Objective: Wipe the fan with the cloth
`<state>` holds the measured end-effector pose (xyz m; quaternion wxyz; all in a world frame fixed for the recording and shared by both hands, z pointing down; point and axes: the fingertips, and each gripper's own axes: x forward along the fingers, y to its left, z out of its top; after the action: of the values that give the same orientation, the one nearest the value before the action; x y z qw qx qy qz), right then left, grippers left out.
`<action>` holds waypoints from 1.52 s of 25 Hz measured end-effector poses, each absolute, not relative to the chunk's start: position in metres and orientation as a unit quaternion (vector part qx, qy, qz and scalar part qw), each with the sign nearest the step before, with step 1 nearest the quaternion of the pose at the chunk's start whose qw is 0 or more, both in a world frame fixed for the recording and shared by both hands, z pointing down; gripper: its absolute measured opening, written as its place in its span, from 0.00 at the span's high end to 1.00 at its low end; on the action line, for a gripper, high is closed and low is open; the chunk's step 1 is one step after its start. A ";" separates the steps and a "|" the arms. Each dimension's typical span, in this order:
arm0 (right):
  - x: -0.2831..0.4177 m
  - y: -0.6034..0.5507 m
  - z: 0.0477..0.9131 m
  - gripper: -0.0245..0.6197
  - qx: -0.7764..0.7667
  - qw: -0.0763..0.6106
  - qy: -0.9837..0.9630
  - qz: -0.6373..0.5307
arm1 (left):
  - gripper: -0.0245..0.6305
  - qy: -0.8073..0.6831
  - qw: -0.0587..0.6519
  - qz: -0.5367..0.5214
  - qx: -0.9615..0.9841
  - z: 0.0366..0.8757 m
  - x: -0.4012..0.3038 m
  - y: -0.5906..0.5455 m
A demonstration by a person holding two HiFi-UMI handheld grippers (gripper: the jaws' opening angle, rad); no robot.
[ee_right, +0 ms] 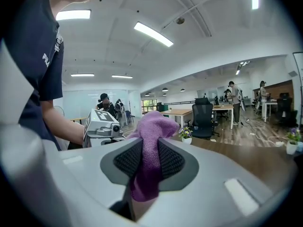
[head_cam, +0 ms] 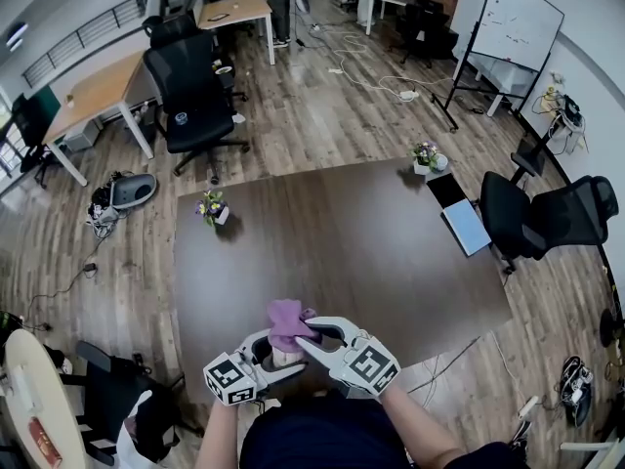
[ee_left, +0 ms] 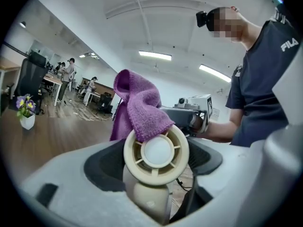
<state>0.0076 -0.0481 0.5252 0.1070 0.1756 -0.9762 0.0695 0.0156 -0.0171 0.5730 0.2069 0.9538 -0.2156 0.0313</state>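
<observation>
A small cream hand-held fan (ee_left: pixel 156 153) is clamped between the jaws of my left gripper (ee_left: pixel 156 174), its round grille facing the camera. A purple cloth (ee_left: pixel 139 108) rests against the fan's upper rim. My right gripper (ee_right: pixel 147 167) is shut on that cloth (ee_right: pixel 150 141), which bunches up above its black pads. In the head view both grippers, left (head_cam: pixel 256 360) and right (head_cam: pixel 322 345), meet close to my chest above the near table edge, with the cloth (head_cam: pixel 288 320) between them over the fan (head_cam: pixel 285 357).
The dark brown table (head_cam: pixel 361 252) carries a flower pot at its far left (head_cam: pixel 212 208), another at the far right corner (head_cam: pixel 427 156), and a laptop (head_cam: pixel 459 218) on its right side. A black chair (head_cam: pixel 547 218) stands to the right.
</observation>
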 end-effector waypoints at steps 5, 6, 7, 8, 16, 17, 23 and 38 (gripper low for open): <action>0.007 -0.055 0.518 0.80 0.184 0.072 -0.974 0.114 | 0.38 -0.215 0.225 -0.023 0.950 0.556 0.008 -0.021; 0.007 -0.056 0.516 0.81 0.185 0.064 -0.973 0.122 | 0.38 -0.216 0.233 -0.043 0.947 0.550 0.005 -0.022; 0.007 -0.057 0.514 0.81 0.186 0.056 -0.972 0.129 | 0.38 -0.218 0.241 -0.066 0.944 0.543 0.002 -0.023; 0.008 -0.057 0.512 0.81 0.187 0.051 -0.972 0.133 | 0.38 -0.220 0.246 -0.089 0.940 0.535 0.000 -0.024; -0.001 -0.052 0.512 0.81 0.185 0.041 -0.970 0.153 | 0.38 -0.242 0.244 -0.150 0.927 0.510 -0.015 -0.037; -0.003 -0.050 0.512 0.81 0.182 0.044 -0.971 0.150 | 0.38 -0.248 0.245 -0.158 0.924 0.508 -0.018 -0.039; -0.015 -0.042 0.514 0.81 0.171 0.066 -0.975 0.124 | 0.38 -0.260 0.258 -0.210 0.907 0.495 -0.037 -0.045; -0.037 -0.015 0.532 0.81 0.140 0.125 -0.978 0.086 | 0.38 -0.322 0.297 -0.332 0.836 0.485 -0.087 -0.074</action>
<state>-0.0365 -0.0149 0.5324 0.1253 0.1402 -0.9784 0.0857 -0.0869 -0.0735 0.4849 0.2968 0.8356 -0.3215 -0.3320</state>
